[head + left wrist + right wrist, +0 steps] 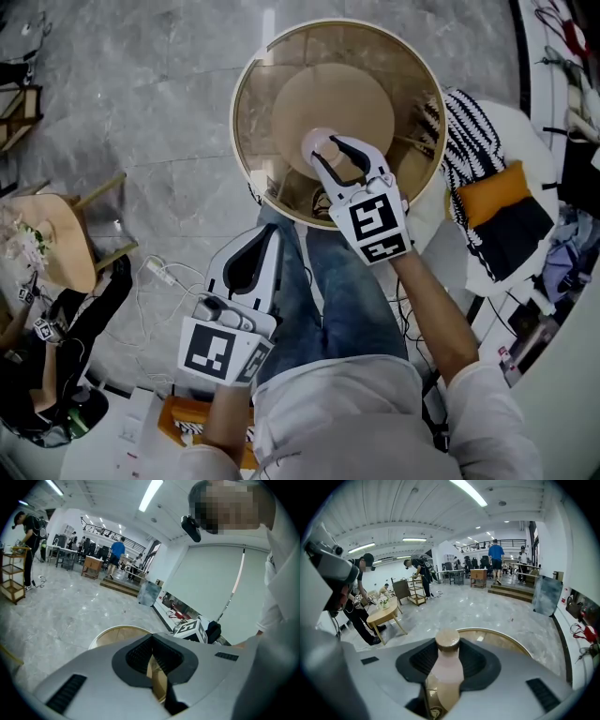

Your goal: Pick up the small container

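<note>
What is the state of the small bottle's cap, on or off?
On. A tan cap sits on the neck of the pale pink bottle, seen between the jaws of the right hand-held gripper.

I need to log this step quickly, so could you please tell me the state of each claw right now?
Left claw: closed, nothing in it.
Right claw: closed on the small container.

Clamped the small container (448,672) in the right tool (447,651), dark pads (423,658) pressed against both sides of its pale pink body, tan cap (447,639) upright on top. Behind it, faced a round glass-topped bench (511,641) on a grey marble floor (487,606).
</note>
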Demonstrator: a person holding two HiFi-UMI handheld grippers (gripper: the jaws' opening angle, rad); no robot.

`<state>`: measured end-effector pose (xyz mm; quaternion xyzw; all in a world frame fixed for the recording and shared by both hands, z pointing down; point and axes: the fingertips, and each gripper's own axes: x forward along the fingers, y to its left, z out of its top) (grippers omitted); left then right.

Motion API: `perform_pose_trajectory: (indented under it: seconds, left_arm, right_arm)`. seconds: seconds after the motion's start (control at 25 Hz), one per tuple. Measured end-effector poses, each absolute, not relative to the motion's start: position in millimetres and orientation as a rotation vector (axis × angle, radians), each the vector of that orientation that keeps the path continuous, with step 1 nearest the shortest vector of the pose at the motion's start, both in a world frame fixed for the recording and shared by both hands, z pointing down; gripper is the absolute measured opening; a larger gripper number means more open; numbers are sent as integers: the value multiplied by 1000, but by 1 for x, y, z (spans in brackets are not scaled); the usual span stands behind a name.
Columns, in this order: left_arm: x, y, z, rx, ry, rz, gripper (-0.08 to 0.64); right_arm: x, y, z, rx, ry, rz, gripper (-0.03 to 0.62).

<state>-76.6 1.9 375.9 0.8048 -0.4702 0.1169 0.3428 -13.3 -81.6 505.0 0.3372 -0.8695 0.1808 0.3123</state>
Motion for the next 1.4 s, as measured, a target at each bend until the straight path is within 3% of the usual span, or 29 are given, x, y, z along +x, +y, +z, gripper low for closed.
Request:
perform_pose_trajectory:
  seconds: [1.4]
  left_arm:
    - [-57,7,292,2161,-1241,223,18]
  right_arm:
    - [2,-54,424,802,-2319,457,147]
